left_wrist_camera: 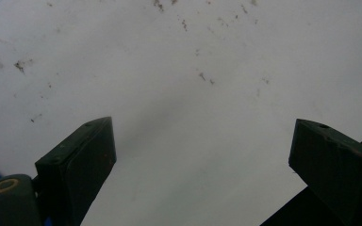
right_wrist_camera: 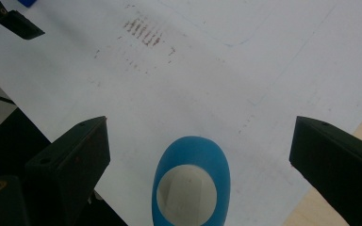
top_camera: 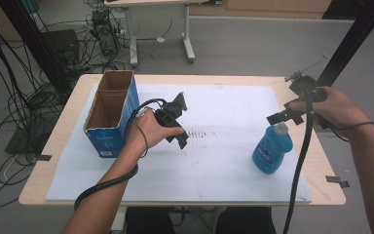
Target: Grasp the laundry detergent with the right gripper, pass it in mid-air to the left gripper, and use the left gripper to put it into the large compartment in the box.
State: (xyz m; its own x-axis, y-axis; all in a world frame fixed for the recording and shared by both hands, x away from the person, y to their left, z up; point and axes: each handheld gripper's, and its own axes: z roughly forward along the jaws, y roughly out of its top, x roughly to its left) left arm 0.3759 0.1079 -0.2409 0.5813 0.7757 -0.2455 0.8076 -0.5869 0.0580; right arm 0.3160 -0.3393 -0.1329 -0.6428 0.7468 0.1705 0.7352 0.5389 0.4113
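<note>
One blue bottle (right_wrist_camera: 191, 181) upright just below the right gripper's (right_wrist_camera: 198, 141) wide-apart jaws

High view overhead; tool views close, downward, perhaps sharing the white mat (top_camera: 214, 161) near the bottle (right_wrist_camera: 191, 181).

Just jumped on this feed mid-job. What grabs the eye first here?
The blue bottle with a pale cap stands upright near the table's right edge, and the right gripper hovers open just above it, jaws either side of the cap. On the left sits an open cardboard box, with the left gripper open over the scuffed white mat beside it.
</note>
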